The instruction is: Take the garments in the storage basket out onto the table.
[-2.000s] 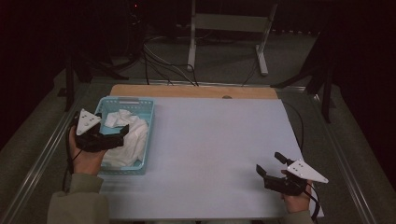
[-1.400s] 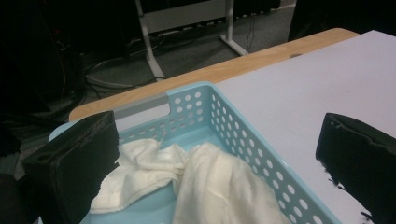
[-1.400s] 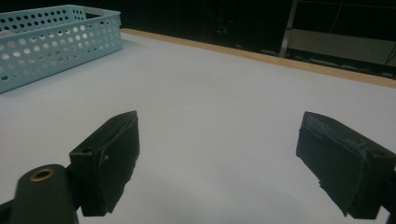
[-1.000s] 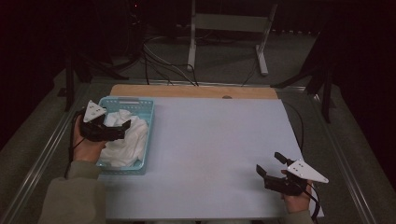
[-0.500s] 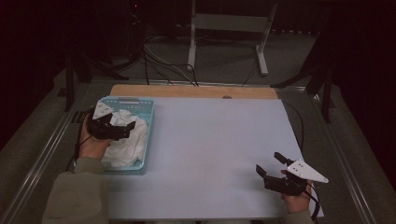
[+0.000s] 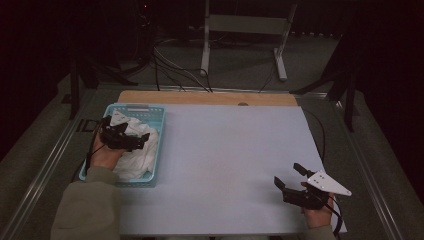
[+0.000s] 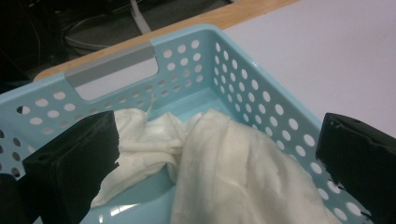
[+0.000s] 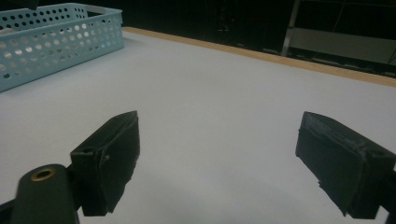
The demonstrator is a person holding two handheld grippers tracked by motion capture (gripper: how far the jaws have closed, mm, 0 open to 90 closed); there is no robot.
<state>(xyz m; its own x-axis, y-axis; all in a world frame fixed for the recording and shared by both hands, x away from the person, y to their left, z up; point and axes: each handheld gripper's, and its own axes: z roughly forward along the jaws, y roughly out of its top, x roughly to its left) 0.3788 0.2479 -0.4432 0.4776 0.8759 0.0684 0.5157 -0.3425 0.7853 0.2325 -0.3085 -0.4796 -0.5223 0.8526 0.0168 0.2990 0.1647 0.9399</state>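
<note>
Over the light-blue basket [image 6: 150, 145] at the left side of the counter [image 6: 230, 160], the left gripper [image 6: 137, 142] now sits farther toward the basket's far end than it did two seconds ago, when it hung over the near-left part; the grey plate that then faced the camera is turned away and the black body shows on top. The right gripper [image 6: 289, 176] has not moved across the frames and rests near the counter's near-right corner, held by the right hand [image 6: 316, 215], its grey plate [image 6: 327, 184] uppermost. The white cloth [image 7: 219, 158] lies bunched inside the basket, reaching toward the far wall under the grey handle slot [image 7: 109, 70]. In the left gripper view the fingers [image 7: 70, 163] stand wide apart with nothing gripped: the cloth lies between and below them, its folded left edge just beside the left finger, its broad right fold running toward the right finger. Contact between cloth and fingers cannot be determined. In the right gripper view the fingers [image 8: 107, 158] are likewise spread wide, holding nothing, over bare counter surface, with the basket well apart at upper left.
</note>
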